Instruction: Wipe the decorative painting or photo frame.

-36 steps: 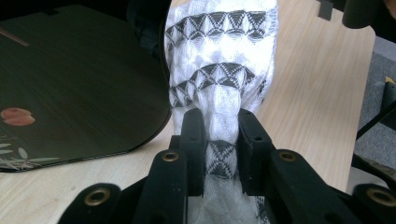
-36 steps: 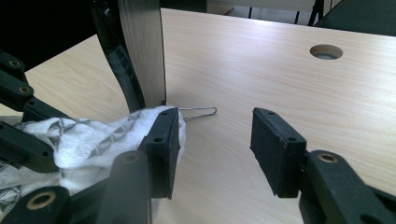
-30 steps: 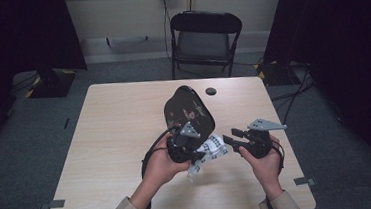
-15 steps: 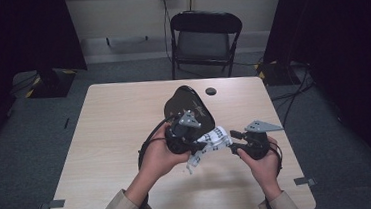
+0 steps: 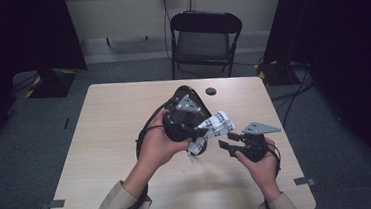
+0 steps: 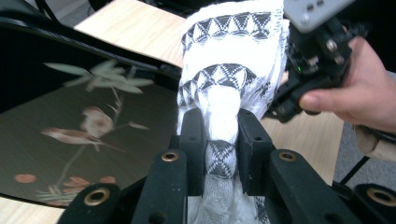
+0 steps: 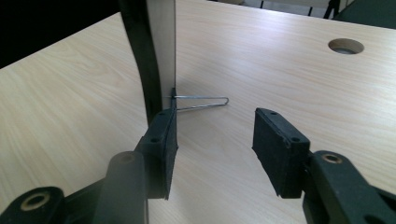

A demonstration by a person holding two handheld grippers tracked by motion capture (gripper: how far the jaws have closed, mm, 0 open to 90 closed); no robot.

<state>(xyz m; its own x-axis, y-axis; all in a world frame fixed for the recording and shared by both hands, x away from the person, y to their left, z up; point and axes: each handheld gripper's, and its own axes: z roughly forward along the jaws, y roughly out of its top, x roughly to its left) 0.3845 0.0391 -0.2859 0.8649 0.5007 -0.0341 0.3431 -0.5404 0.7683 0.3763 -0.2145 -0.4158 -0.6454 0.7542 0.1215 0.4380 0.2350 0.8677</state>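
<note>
The left gripper's (image 6: 219, 140) fingers (image 6: 192, 140) are clamped on a bunched fold of the white cloth with black triangle bands (image 6: 233, 60), which hangs lifted off the table (image 5: 106, 141) between the two hands, just above and beside the dark lacquered tray painted with birds and leaves (image 6: 79, 135). The right gripper's (image 7: 215, 135) fingers (image 7: 280, 144) stand apart with nothing between them, low over the table, the left one close against the upright dark-edged panel (image 7: 154, 51) and a thin wire stand foot (image 7: 201, 102) that juts from its base. As I judge it, the main risk is the narrow pinch: only a twisted rope of fabric sits between the pads, so a tug from the other hand, or the weight of the hanging part, could pull it free and drop it on the tray. The loose end could also drag across the tray or snag the wire foot and tip the panel, and the right gripper might nudge that panel if it swings inward. From the high view (image 5: 215, 124) the cloth is small and partly covered by the left hand (image 5: 159, 144), so how much of it dangles is unclear. Whether the panel in the right gripper view is the tray standing on edge cannot be told, and the cloth's lower end is cut off below the left fingers.
</note>
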